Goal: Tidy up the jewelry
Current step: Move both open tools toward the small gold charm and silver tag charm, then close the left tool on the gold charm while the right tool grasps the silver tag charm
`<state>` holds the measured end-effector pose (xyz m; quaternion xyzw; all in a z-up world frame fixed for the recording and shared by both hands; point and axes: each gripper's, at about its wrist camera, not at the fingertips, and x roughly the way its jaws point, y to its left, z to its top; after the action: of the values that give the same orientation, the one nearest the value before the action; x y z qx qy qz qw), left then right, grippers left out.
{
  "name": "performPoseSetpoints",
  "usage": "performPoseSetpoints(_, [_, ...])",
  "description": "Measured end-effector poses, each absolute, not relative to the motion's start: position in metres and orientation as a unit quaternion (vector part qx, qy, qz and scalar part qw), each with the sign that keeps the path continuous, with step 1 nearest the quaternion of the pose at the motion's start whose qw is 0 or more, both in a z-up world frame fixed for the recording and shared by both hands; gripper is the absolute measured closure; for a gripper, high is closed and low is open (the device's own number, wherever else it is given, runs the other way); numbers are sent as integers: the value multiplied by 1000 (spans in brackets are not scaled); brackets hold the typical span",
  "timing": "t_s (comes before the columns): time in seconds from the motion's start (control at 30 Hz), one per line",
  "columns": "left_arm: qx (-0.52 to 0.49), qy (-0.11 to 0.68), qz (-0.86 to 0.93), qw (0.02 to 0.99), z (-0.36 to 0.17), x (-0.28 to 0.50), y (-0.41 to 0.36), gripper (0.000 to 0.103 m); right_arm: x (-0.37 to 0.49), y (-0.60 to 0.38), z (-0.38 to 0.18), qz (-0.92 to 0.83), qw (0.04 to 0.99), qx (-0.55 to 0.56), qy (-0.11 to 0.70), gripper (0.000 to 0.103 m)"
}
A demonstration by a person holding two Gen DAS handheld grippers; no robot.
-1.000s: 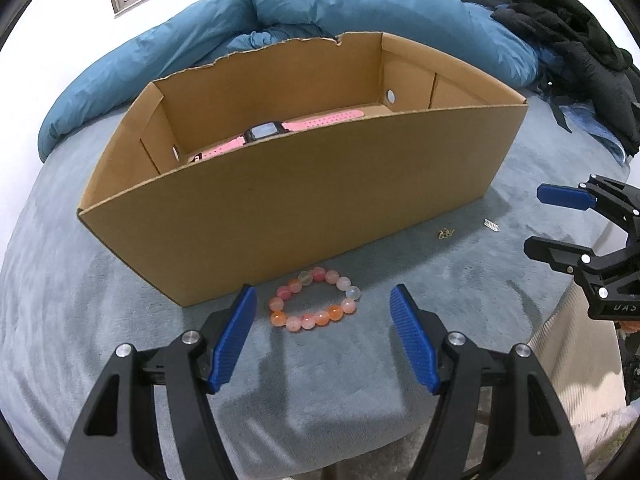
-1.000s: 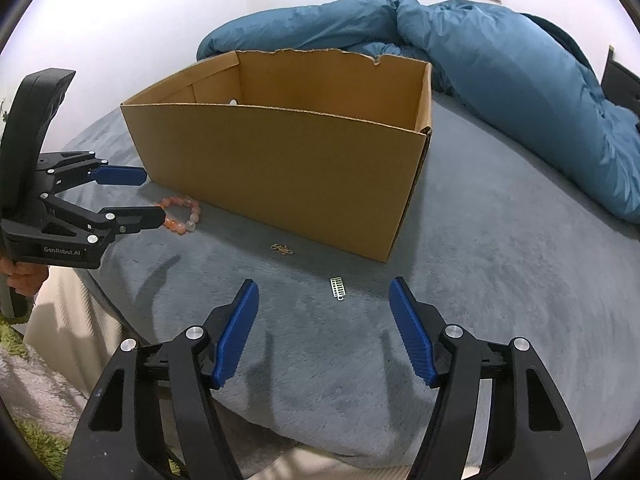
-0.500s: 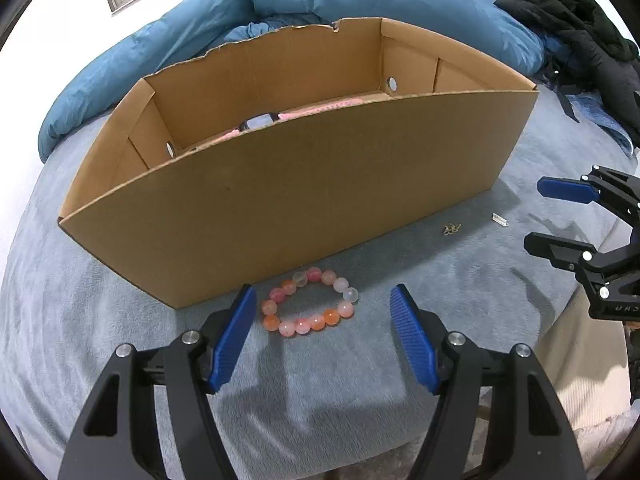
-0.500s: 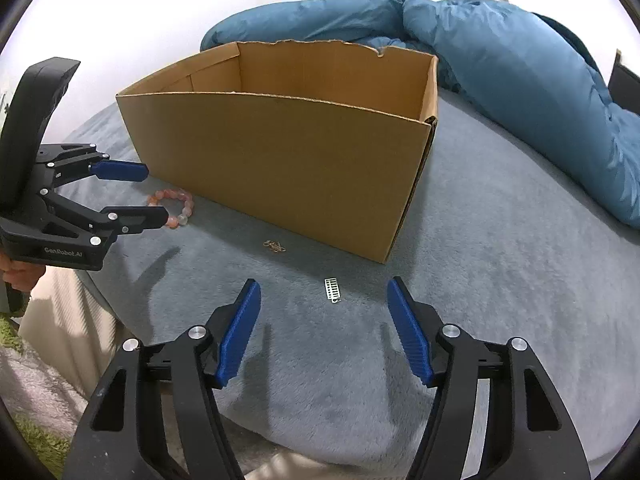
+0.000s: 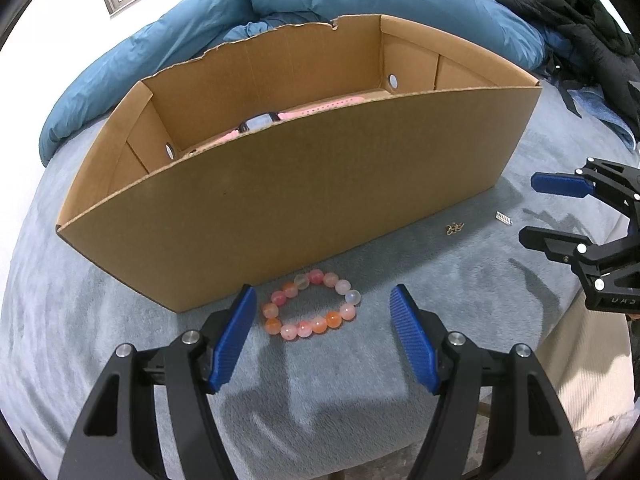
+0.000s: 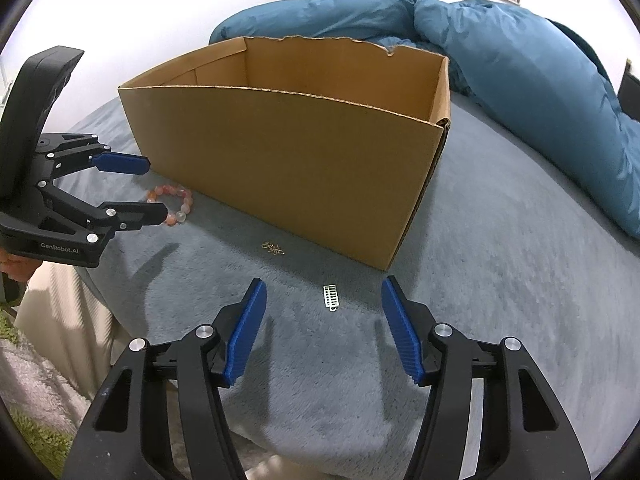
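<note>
The left gripper (image 5: pixel 322 330) hangs with its fingers spread wide and empty, and the one bead bracelet (image 5: pixel 311 306) lies on the blanket just ahead, between the blue pads, likely lined up for a pick. The right gripper (image 6: pixel 322 320), also empty, has just been narrowing its jaws around the single small silver piece (image 6: pixel 331 297), not touching it. One gold chain (image 6: pixel 273 247) lies beyond its left finger, and one pink watch (image 5: pixel 280 114) already sits in the one box (image 5: pixel 320 188).

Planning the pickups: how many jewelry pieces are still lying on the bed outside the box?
3: bead bracelet by the cardboard box front wall, small gold piece mid-front, silver charm near the box corner. Others may hide behind the box.
</note>
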<state>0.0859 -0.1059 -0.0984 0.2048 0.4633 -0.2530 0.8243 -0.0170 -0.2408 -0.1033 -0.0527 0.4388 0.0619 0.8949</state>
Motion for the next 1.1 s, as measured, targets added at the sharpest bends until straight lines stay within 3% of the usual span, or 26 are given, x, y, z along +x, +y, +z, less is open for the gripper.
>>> performPoseSetpoints(0.5, [215, 408, -353, 814, -93, 67, -123, 36, -22, -248, -102, 82, 896, -61, 432, 50])
performPoseSetpoints(0.7, [255, 360, -421, 792, -100, 57, -149, 36, -18, -255, -106, 103, 894, -60, 432, 64])
performPoseSetpoints(1.1, [303, 351, -467, 753, -128, 65, -185, 75, -6, -256, -124, 144, 883, -78, 441, 78])
